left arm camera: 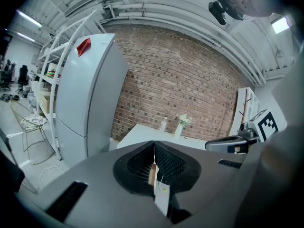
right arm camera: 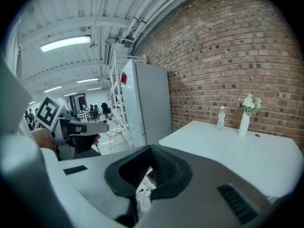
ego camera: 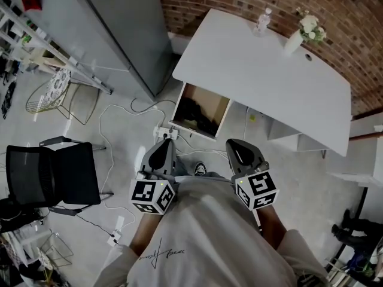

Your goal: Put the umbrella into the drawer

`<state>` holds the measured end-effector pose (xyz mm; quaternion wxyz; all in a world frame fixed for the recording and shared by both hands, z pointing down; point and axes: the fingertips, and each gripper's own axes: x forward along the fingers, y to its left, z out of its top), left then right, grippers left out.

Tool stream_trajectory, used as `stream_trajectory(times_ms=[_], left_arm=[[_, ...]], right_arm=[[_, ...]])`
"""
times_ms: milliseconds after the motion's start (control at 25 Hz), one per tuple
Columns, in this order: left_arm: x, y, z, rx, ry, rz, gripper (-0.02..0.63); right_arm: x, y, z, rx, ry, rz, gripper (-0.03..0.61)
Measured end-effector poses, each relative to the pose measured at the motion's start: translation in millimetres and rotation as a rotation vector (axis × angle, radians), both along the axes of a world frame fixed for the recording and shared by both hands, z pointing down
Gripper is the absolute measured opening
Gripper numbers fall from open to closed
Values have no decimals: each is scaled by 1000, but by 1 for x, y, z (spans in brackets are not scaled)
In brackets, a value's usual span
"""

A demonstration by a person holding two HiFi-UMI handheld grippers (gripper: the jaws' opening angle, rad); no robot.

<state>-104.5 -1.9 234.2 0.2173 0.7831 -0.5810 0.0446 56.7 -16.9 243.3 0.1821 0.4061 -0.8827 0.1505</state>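
The white desk (ego camera: pixel 263 76) has its drawer (ego camera: pixel 222 119) pulled open toward me. A dark bundle (ego camera: pixel 197 115) lies inside, probably the umbrella; I cannot make out its shape. My left gripper (ego camera: pixel 163 142) and right gripper (ego camera: pixel 237 142) hover side by side over the floor, just short of the drawer front. Neither holds anything. In the left gripper view the jaws of the left gripper (left arm camera: pixel 154 145) meet at their tips. The right gripper (right arm camera: pixel 149 149) is likewise shut and empty in its own view. Each gripper points toward the desk.
A grey fridge (ego camera: pixel 119 28) stands left of the desk. A water bottle (ego camera: pixel 262 21) and a vase of white flowers (ego camera: pixel 302 34) sit at the desk's far edge. Cables (ego camera: pixel 119 118) trail across the floor. A black chair (ego camera: pixel 54 175) and a wire chair (ego camera: pixel 57 91) are on the left.
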Motion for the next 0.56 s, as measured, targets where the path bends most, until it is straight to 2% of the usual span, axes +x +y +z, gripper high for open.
stream_trajectory(times_ms=[120, 400, 560], left_arm=[[-2, 3, 1, -17, -16, 14, 18], [-14, 14, 3, 4, -36, -40, 18], [-10, 19, 11, -16, -33, -29, 18]], right_arm=[[7, -3, -3, 7, -2, 19, 15], [15, -2, 0, -7, -9, 33, 15], [14, 0, 4, -16, -10, 26, 15]])
